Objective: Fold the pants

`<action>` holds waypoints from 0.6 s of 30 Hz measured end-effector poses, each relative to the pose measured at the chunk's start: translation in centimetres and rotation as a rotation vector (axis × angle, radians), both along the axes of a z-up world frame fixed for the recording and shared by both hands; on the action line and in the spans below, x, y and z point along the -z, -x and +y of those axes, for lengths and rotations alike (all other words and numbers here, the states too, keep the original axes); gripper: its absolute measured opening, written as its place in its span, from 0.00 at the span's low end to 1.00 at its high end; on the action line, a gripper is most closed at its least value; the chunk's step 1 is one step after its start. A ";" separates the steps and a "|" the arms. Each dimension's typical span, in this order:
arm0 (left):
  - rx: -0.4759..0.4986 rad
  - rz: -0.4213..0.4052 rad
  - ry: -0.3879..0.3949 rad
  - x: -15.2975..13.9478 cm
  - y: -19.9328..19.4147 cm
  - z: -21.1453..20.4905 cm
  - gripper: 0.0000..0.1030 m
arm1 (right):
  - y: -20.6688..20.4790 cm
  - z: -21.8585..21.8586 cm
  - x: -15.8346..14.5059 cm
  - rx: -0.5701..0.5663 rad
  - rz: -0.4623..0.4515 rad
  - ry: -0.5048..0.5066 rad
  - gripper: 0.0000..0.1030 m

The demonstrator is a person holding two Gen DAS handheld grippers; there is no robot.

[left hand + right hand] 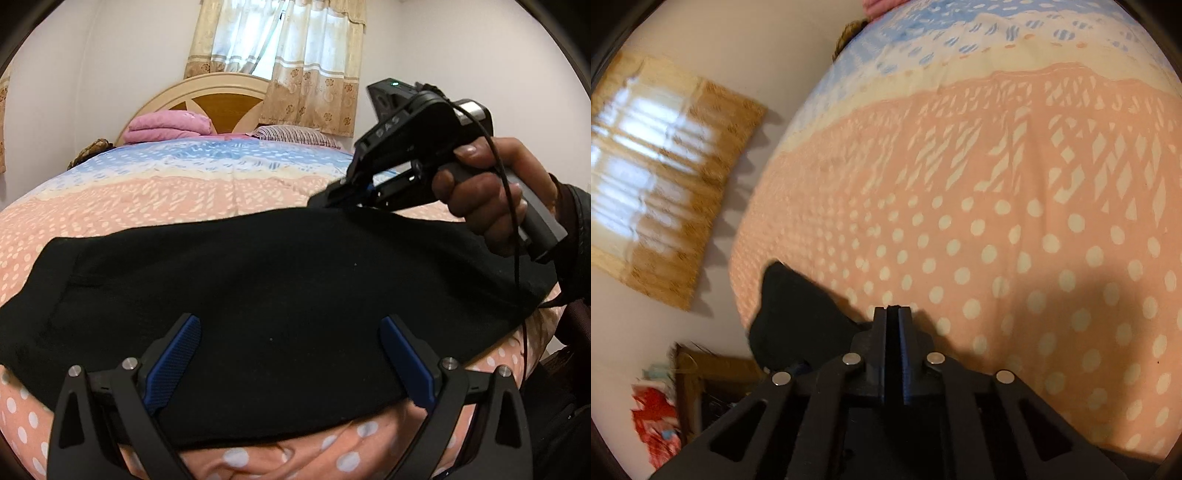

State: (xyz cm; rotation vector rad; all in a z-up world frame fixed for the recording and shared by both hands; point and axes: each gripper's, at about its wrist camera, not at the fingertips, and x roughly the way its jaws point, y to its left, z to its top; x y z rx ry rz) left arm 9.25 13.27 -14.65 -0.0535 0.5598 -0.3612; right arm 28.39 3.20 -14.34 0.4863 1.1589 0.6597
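Black pants (258, 273) lie spread across the pink dotted bedspread (166, 192). My left gripper (290, 350) is open, its blue-padded fingers (177, 354) spread over the near part of the pants. My right gripper (332, 195), held by a hand, is at the far right edge of the pants and lifts the cloth there. In the right wrist view the right gripper (895, 314) has its jaws pressed together, and a fold of the black pants (798, 317) hangs to its left.
A wooden headboard (207, 96), folded pink blanket (166, 125) and striped pillow (295, 134) are at the far end of the bed. A curtained window (280, 55) is behind. A wooden frame (701, 387) stands on the floor beside the bed.
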 end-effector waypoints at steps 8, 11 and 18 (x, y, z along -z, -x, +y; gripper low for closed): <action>0.003 -0.013 -0.019 0.5 0.2 0.0 1.00 | 0.3 0.2 -0.6 0.064 -0.096 0.094 0.03; 0.001 -0.004 -0.012 0.1 0.2 0.3 1.00 | 0.1 0.2 1.0 0.074 -0.084 0.118 0.03; -0.087 -0.062 -0.036 -2.4 1.5 2.9 1.00 | 3.5 -0.6 -2.4 0.051 -0.270 0.213 0.07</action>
